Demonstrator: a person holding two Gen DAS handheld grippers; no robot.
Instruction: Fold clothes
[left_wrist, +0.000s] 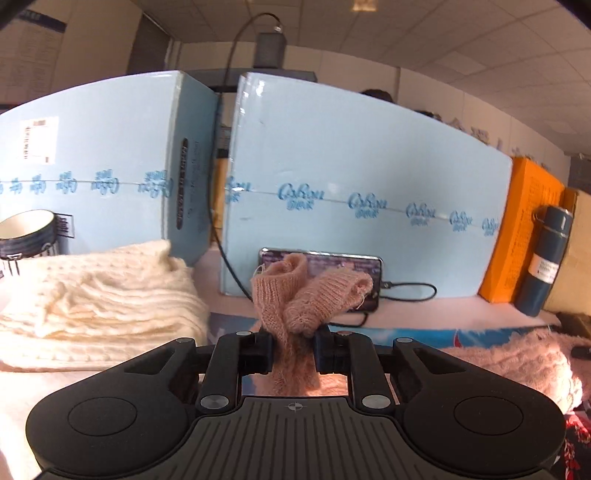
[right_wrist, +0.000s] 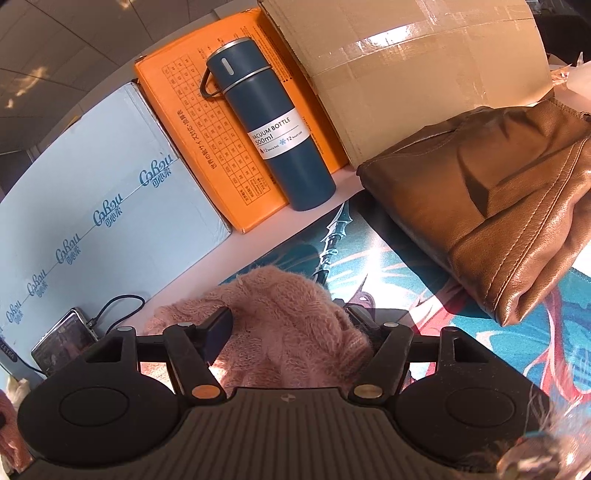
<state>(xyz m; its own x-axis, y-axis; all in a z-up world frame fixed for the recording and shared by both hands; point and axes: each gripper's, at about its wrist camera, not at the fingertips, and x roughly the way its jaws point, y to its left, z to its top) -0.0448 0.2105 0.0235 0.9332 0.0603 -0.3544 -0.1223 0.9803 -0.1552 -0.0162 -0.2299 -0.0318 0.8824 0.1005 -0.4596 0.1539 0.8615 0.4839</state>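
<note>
Two finished items already set aside, by appearance: cream knit folded flat at left on tabletop, brown leather garment folded at right on printed mat. One item in progress: pink knit sweater, bunched on mat, not yet laid flat.

Left tongs narrow, clamped on a strip of the pink knit; sleeve end and cuff flopped above the jaws, lifted clear of the surface. Right tongs wider, straddling a thick mound of the same sweater; firm grip or loose contact not determinable.

Judged stage: early to middle of third garment. Remaining, as estimated: spread or align sleeve, fold body, flatten, stack.

Background, not involved: blue cartons, orange box, vacuum bottle, phone on cable.
</note>
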